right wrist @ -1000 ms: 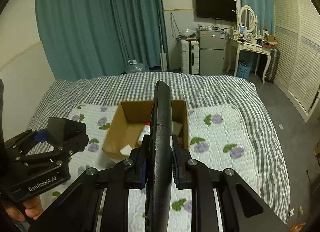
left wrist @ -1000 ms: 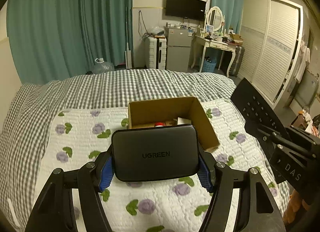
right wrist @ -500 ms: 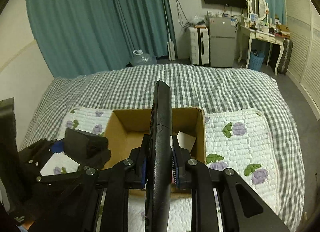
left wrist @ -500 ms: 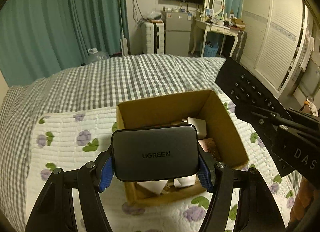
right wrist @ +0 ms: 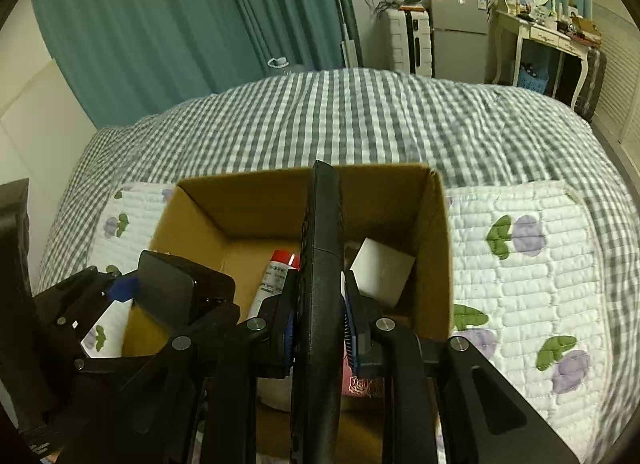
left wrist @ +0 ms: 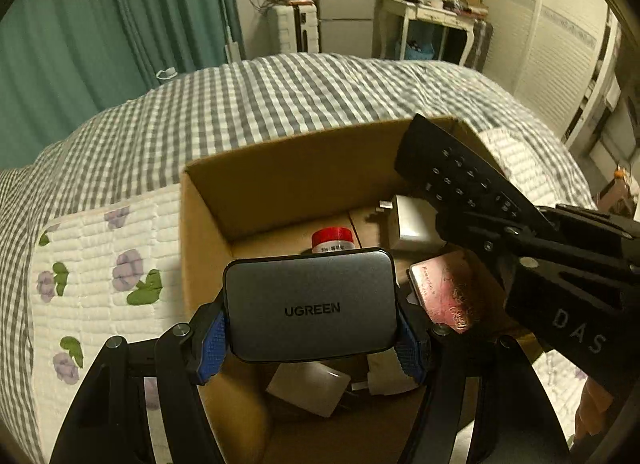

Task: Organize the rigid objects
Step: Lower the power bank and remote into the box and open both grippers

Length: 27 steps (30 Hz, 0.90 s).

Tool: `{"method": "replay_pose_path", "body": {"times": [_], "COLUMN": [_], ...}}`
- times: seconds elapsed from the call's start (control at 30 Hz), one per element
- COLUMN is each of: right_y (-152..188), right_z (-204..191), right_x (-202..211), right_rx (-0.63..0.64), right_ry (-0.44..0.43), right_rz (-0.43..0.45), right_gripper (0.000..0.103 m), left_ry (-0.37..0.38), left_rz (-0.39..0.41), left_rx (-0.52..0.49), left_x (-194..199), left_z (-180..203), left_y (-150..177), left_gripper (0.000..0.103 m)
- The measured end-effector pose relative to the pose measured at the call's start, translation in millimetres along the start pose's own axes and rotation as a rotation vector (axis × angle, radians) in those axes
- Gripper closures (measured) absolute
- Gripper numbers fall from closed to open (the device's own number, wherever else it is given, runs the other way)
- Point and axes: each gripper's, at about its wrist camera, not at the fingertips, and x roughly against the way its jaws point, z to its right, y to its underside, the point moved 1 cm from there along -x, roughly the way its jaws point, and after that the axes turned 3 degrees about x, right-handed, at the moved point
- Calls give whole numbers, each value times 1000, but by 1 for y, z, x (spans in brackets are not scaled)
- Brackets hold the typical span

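Left wrist view looks down into an open cardboard box (left wrist: 208,232) that sits on a quilted floral mat (left wrist: 92,264) over a grey checked bedspread (left wrist: 280,96). The left gripper (left wrist: 311,338) is clenched on a grey charger block (left wrist: 310,302), its blue pads pressing the two short sides so the flat face with the word "UGREEN" points up at the camera. Held this way, over the near half of the box, the block looks ready to be let go onto the things already lying there.

The right gripper (right wrist: 318,320) grips a black remote control (right wrist: 322,264) by its thin edges, so the remote stands on edge and points far into the box; the left wrist view shows its button face (left wrist: 460,176) over the box's right side. That gripper's body carries the letters "DAS".

Inside the box lie a white tube with a red cap (right wrist: 276,276) bearing small print too fine to read, a white adapter (right wrist: 380,274) at the far right, and a pink card (left wrist: 442,294) with gold script I cannot make out.

My judgement is that both items are about to be dropped in.
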Motion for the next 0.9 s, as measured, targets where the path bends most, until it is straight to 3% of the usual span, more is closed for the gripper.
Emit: {"method": "replay_pose_path", "body": {"times": [0.4,0.53,0.6,0.67,0.8,0.9], "right_y": [-5,-4,-5,-9,-18,-24], "right_z": [1,2,2,0,-3,-4], "right_x": [-29,-31,-27,-18,2,19], "right_rx": [-10,-18,-21,-22,-1,4], "right_ry": [10,30,38,42,78,94], "right_rz": [-51,-73,-60,-37,11,42], "right_gripper": [83,83,76,49,40,26], "left_ry": [-24,-33,-52,-45,-64,-91], "left_rz": [-15,-15,-29,-39,-14,3], "left_rx": [-29,12,23,26,23,26], "left_x": [-15,-15,-16,-16,-5,6], "left_z": [4,-2,-5,-8,-8,-10], "left_y": [-3,-8,-9,-9,-9,-15], "left_gripper": [32,31,31,31,31,31]}}
